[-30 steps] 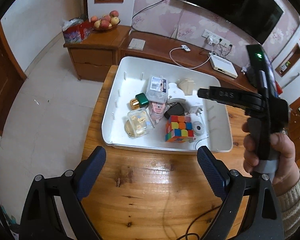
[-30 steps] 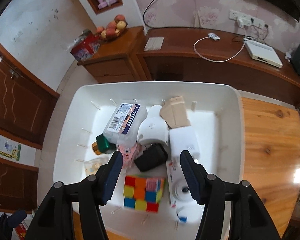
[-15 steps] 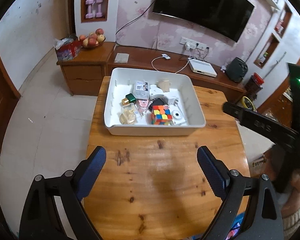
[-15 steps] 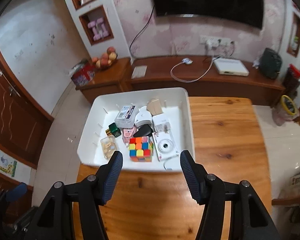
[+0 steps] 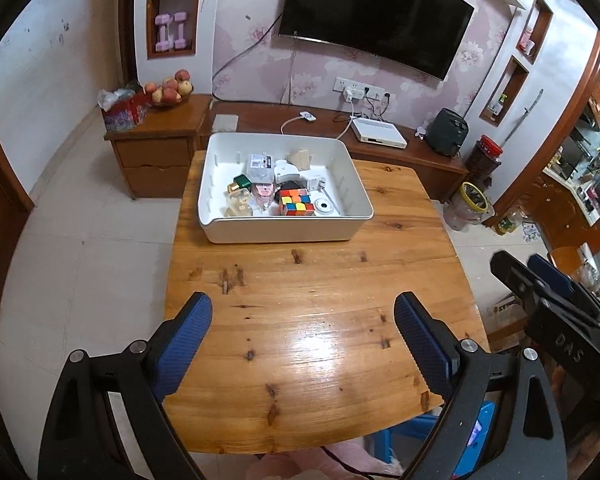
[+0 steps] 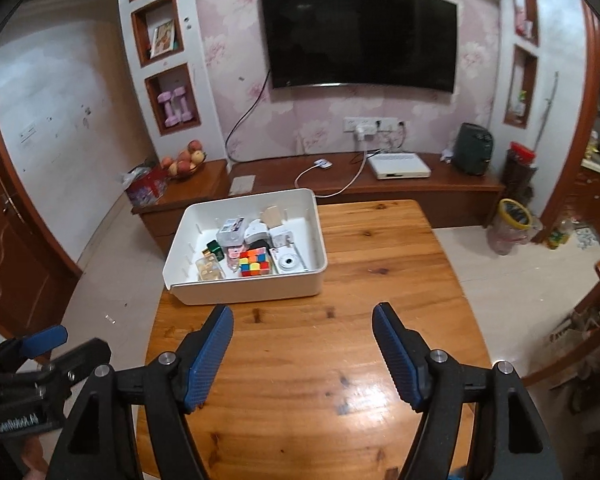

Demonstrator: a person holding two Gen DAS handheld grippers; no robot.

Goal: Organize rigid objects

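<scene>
Bare wooden surface [image 6: 380,280] is carrying only the white plastic bin [image 6: 260,290] at its far end, multicoloured puzzle cube [image 6: 254,263] and other small items sitting inside. Left claw [image 5: 302,344] is hanging released, empty; right claw [image 6: 302,354] is opening, empty. Sorting is looking finished.

Home living room: wall-mounted television [image 6: 358,36] above a low wooden cabinet [image 6: 364,184]; fruit bowl [image 6: 184,160] left of it, floral wallpaper behind.

television [image 6: 358,36] on wall | fruit bowl [image 6: 184,162] on sideboard [image 6: 188,190] | pink dumbbells [image 6: 175,108] in niche | white box [image 6: 398,165] on low cabinet
</scene>
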